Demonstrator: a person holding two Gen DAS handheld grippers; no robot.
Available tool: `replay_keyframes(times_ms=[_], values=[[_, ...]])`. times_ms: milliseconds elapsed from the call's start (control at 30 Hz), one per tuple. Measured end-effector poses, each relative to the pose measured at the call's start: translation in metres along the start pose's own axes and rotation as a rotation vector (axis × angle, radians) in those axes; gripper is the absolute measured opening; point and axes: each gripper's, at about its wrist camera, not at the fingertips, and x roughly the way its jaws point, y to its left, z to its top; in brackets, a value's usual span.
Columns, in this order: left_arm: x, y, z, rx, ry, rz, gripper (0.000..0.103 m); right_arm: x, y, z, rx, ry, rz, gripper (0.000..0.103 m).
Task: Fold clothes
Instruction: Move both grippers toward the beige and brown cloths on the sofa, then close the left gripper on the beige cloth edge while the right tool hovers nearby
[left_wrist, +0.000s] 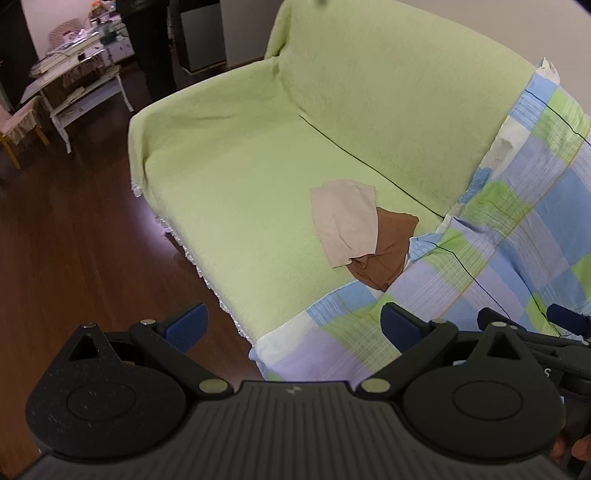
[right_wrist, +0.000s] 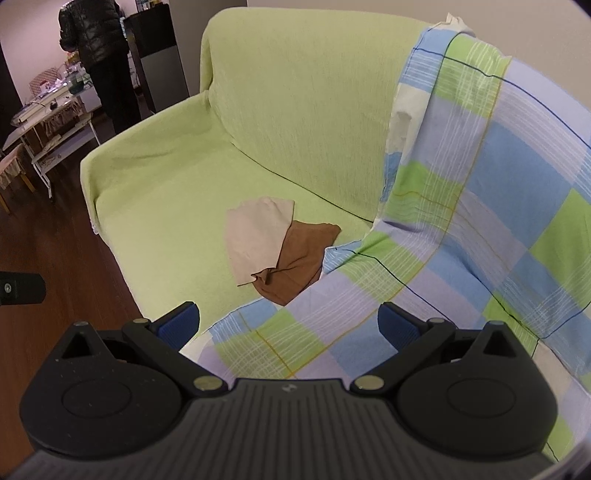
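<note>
My left gripper (left_wrist: 295, 328) and right gripper (right_wrist: 288, 326) both hang with fingers spread wide, holding nothing. Beyond them, a beige cloth (left_wrist: 345, 219) overlaps a brown cloth (left_wrist: 391, 247) on the green sofa (left_wrist: 240, 177), beside the checked sheet (left_wrist: 517, 229).

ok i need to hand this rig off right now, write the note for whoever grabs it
Left gripper: open, empty, held above the front edge of the sofa.
Right gripper: open, empty, held over the checked sheet.
Clothes: a beige cloth lies on the seat, overlapping a brown cloth; the brown one's right edge is tucked under the checked sheet, which drapes the right side of the sofa.
Done: neither gripper is touching any cloth. The beige cloth lies fairly flat; whether it is already folded is unclear.
Left: the brown cloth looks rumpled and still needs folding. Pulling it clear of the sheet first would probably help.
</note>
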Motion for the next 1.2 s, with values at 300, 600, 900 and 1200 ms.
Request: replay_keyframes(times_ms=[300,600,900,1200], values=[[0.049,0.006,0.065,0.084,0.031,-0.049,0.100,0.042,0.014,0.039,0.051,0.017,-0.056,0.102],[0.109,0.004,0.109,0.160,0.098,-0.064,0.100,0.084,0.029,0.077,0.101,0.040,-0.094,0.102],[0.246,-0.013,0.079,0.322,0.260,-0.010,0.100,0.188,0.021,0.009,0.304,0.368,-0.047,0.097],[0.366,-0.082,0.052,0.485,0.248,-0.216,0.095,0.236,0.004,-0.061,0.521,0.219,-0.087,0.097]])
